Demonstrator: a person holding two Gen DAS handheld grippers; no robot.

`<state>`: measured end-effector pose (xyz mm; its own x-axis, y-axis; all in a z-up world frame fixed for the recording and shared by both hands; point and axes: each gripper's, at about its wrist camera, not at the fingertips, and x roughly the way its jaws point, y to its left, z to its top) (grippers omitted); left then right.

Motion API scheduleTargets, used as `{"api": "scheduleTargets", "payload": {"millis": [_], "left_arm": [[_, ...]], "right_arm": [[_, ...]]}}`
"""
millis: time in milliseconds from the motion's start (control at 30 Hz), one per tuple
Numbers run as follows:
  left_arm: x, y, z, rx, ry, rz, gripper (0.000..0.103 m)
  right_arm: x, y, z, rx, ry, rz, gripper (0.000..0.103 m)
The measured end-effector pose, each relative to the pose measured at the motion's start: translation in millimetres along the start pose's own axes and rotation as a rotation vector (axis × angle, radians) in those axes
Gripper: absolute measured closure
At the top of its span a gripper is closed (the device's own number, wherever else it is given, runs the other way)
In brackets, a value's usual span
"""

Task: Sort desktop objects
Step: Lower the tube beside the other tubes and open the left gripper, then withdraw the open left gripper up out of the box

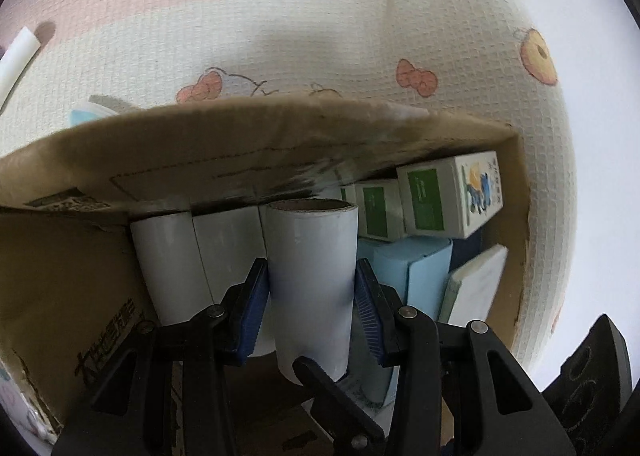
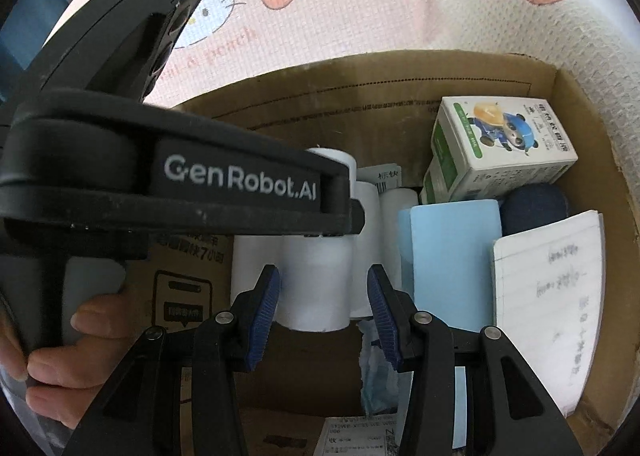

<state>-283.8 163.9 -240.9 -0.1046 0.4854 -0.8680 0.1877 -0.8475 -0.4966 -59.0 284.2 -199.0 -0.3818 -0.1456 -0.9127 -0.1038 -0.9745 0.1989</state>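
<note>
My left gripper [image 1: 311, 310] is shut on a white paper roll [image 1: 310, 276] and holds it upright inside a brown cardboard box [image 1: 240, 147], beside other white rolls [image 1: 168, 264] standing along the back wall. In the right wrist view the left gripper's black body [image 2: 160, 183] crosses the frame over the same roll [image 2: 316, 288]. My right gripper [image 2: 323, 316] is open, its blue pads [image 2: 264, 316] on either side of that roll without touching it.
The box [image 2: 580, 127] also holds green-and-white cartons [image 2: 500, 143], a light blue box [image 2: 452, 256], a dark blue round object [image 2: 532, 207] and a lined notepad [image 2: 552, 304]. A pink and cream patterned cloth [image 1: 280, 15] lies under it. A white tube [image 1: 16, 55] lies far left.
</note>
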Motion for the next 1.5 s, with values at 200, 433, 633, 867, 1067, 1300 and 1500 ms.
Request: {"api": "scheduleTargets", "payload": {"millis": [200,433,633,867,1067,1300,1500], "left_arm": [[7.0,-1.3,2.7,-0.017,0.054,0.034,0.056],[-5.6,-1.6,2.1,-0.012,0.036,0.012,0.056],[-5.0,-4.6,5.2,0.012,0.031,0.042,0.069],[-12.1,3.8,4.7,-0.009,0.029,0.035,0.069],[-25.2,-0.9,-2.6,0.040,0.015,0.052,0.059],[-68.0,-10.0,-23.3,0.198,-0.119,0.020,0.057],[-122.8,1.3,-66.5,0.325,-0.354,-0.029,0.057]], "right_arm": [[6.2,0.6,0.4,-0.036,0.035,-0.004,0.068],[8.7,-3.7,-1.2,-0.012,0.047,0.031,0.070],[7.9,-0.3,-2.4,-0.007,0.048,0.007,0.069],[-11.0,5.1,-6.4,-0.039,0.024,-0.072,0.069],[-38.6,3.2,-10.0,-0.045,-0.010,-0.096,0.069],[-71.2,11.4,-21.1,-0.042,-0.082,-0.141,0.069],[-96.6,40.4,-32.2,-0.076,-0.179,-0.158,0.069]]}}
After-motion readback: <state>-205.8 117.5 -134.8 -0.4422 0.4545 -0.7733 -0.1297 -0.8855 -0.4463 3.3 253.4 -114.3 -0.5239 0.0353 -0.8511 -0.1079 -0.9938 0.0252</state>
